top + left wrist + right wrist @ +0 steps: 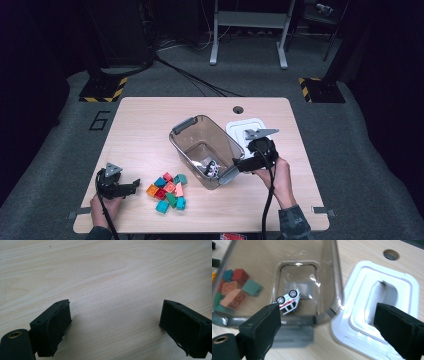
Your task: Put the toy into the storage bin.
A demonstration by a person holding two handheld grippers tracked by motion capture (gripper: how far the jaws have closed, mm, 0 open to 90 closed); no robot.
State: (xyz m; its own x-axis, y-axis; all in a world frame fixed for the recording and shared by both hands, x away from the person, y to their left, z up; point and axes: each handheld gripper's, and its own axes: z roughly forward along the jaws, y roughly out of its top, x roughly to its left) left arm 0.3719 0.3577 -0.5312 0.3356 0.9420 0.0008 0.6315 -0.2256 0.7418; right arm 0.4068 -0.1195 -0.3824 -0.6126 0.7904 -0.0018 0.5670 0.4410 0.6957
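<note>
One toy car (288, 300) lies on its side inside the clear bin (186, 126). Right gripper (327, 325) jaws wide, empty; left gripper (115, 325) likewise, over bare counter (105, 270). Risk: bumping the bin's rim shifts it toward the blocks (168, 192).

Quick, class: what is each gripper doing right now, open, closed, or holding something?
Left gripper: open, nothing between its jaws, over bare table.
Right gripper: open, holding nothing; the toy car lies in the clear bin.

A lab: grey carpet, hazard-striped stand bases (102, 89), floor cables (190, 77), numbered wooden table (145, 120)
</note>
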